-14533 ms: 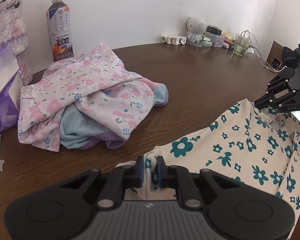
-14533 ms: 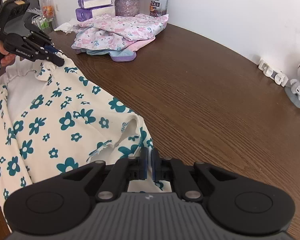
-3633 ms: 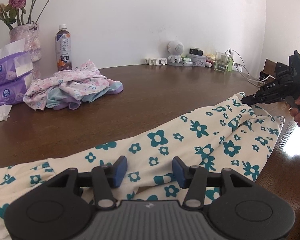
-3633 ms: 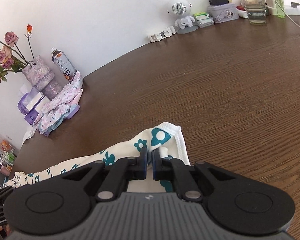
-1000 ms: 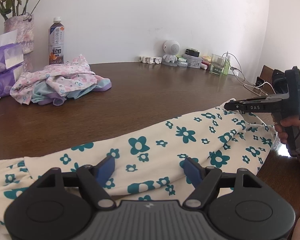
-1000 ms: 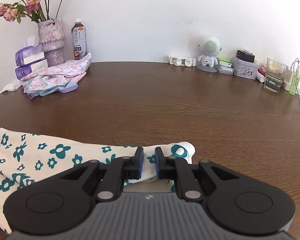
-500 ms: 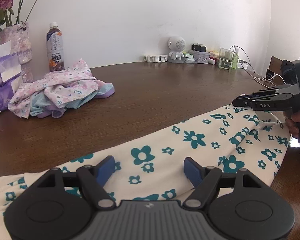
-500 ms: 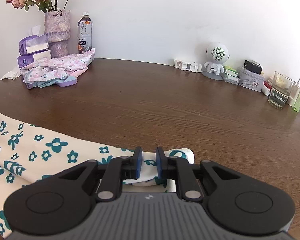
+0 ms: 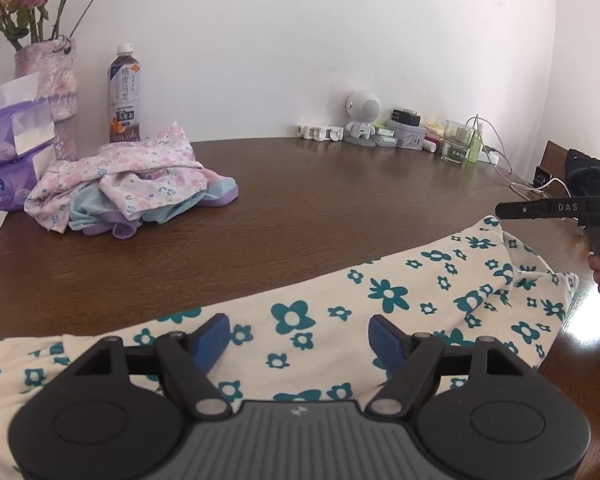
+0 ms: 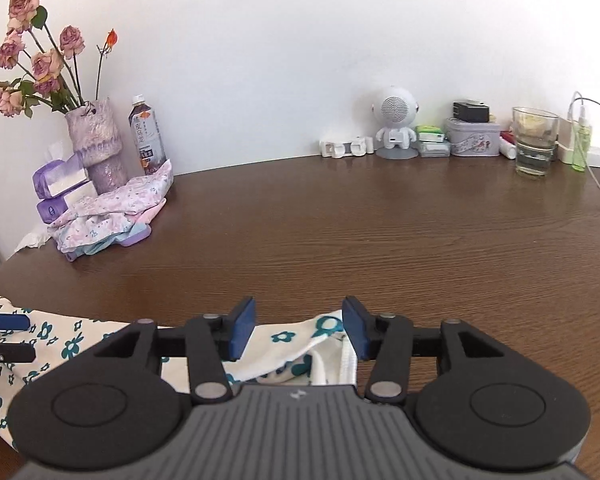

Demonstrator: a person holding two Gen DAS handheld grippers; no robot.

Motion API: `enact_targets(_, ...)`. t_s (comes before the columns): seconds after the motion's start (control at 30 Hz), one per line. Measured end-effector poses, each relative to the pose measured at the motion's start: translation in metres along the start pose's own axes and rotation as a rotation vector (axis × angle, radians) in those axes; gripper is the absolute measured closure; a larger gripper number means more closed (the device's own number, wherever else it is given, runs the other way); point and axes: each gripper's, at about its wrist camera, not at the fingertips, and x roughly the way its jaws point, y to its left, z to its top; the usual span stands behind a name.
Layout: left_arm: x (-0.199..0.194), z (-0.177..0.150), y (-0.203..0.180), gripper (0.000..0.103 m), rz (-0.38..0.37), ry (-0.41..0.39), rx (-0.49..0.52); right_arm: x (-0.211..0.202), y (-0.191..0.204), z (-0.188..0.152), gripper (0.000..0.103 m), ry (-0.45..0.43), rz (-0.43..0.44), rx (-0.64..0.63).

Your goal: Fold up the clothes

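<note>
Right gripper point(image 10: 298, 330) jaws opening, floral garment point(image 9: 388, 292) apparently loose between; left gripper point(image 9: 300, 334) wide, empty.

A lived-in home: dried roses in a vase point(image 10: 96, 148) at ten o'clock, tissue packs point(image 10: 60, 184), a tea bottle point(image 10: 147, 138), and clutter along the wooden table point(image 10: 340, 232).

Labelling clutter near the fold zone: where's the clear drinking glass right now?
The clear drinking glass stands at the back right of the brown wooden table by the wall in the right wrist view, between a patterned tin and a green spray bottle.
</note>
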Motion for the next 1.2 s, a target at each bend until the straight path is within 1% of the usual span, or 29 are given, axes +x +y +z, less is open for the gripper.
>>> enact_targets(0.03, -0.006, 0.000, 0.000, 0.027, 0.008, -0.012, 0.006, 0.000, -0.004, -0.001, 0.050, 0.016, 0.000, 0.015)
enact_targets(0.07, -0.010, -0.001, 0.000, 0.027, 0.018, -0.018, 0.010, 0.003, -0.009, -0.003, 0.049, 0.037, 0.005, 0.042)
enact_targets(0.17, -0.021, -0.004, 0.004, 0.027, 0.053, -0.017, 0.011, 0.011, -0.020, -0.008, 0.049, 0.087, 0.022, 0.107)
enact_targets(0.23, -0.026, -0.008, 0.008, 0.027, 0.079, -0.007, -0.001, 0.017, -0.020, -0.012, 0.050, 0.107, 0.028, 0.121)
enact_targets(0.3, -0.030, -0.013, 0.014, 0.027, 0.096, 0.001, -0.016, 0.018, -0.018, -0.014, 0.054, 0.112, 0.045, 0.124)
enact_targets(0.33, -0.031, -0.015, 0.016, 0.027, 0.103, 0.006, -0.023, 0.018, -0.018, -0.015, 0.060, 0.114, 0.054, 0.125)
enact_targets(0.37, -0.030, -0.017, 0.019, 0.027, 0.108, 0.011, -0.030, 0.019, -0.016, -0.015, 0.062, 0.116, 0.060, 0.124)
enact_targets(0.47, -0.027, -0.021, 0.022, 0.027, 0.116, 0.023, -0.033, 0.020, -0.014, -0.014, 0.083, 0.121, 0.072, 0.115)
enact_targets(0.53, -0.022, -0.021, 0.020, 0.027, 0.120, 0.034, -0.022, 0.021, -0.013, -0.013, 0.086, 0.118, 0.073, 0.101)
enact_targets(0.63, -0.013, -0.020, 0.021, 0.023, 0.114, 0.046, -0.024, 0.026, -0.013, -0.008, 0.089, 0.115, 0.065, 0.069)
enact_targets(0.73, -0.004, -0.014, 0.018, 0.023, 0.111, 0.051, -0.012, 0.031, -0.014, -0.003, 0.090, 0.112, 0.053, 0.036)
enact_targets(0.87, 0.016, -0.002, 0.011, 0.022, 0.103, 0.068, 0.032, 0.041, -0.021, 0.007, 0.093, 0.104, 0.015, 0.013)
enact_targets(0.97, 0.033, 0.009, 0.010, 0.022, 0.086, 0.076, 0.034, 0.051, -0.031, 0.013, 0.097, 0.102, -0.021, 0.007)
enact_targets(1.07, 0.047, 0.016, 0.006, 0.019, 0.083, 0.074, 0.036, 0.059, -0.044, 0.017, 0.097, 0.102, -0.026, 0.037)
enact_targets(1.2, 0.049, 0.016, 0.001, 0.019, 0.076, 0.069, 0.038, 0.055, -0.054, 0.016, 0.096, 0.073, 0.009, 0.116)
